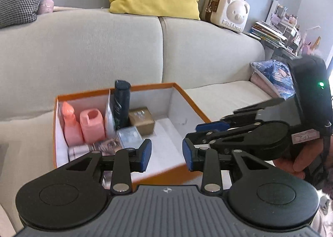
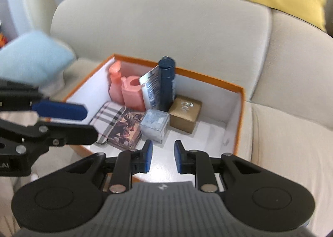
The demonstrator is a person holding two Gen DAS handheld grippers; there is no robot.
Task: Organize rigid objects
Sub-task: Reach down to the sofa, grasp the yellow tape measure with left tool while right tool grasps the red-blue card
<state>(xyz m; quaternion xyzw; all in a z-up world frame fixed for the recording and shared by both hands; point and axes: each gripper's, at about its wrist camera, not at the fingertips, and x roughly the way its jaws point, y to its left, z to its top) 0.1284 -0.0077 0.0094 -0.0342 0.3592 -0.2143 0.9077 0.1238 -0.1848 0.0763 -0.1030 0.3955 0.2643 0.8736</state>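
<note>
Overhead of the box (image 1: 188, 96), with left gripper (image 1: 166, 154) narrowly parted and empty, right gripper (image 2: 163, 159) likewise empty; packed items inside by the left wall; risked toppling the bottle (image 1: 122, 103).

Each wrist camera looks forward and down past its own blue-padded tongs, close above the orange-rimmed white cardboard box (image 1: 187, 95) (image 2: 239, 99) on the beige fabric sofa (image 1: 104, 49) (image 2: 166, 28), which both views share.
</note>
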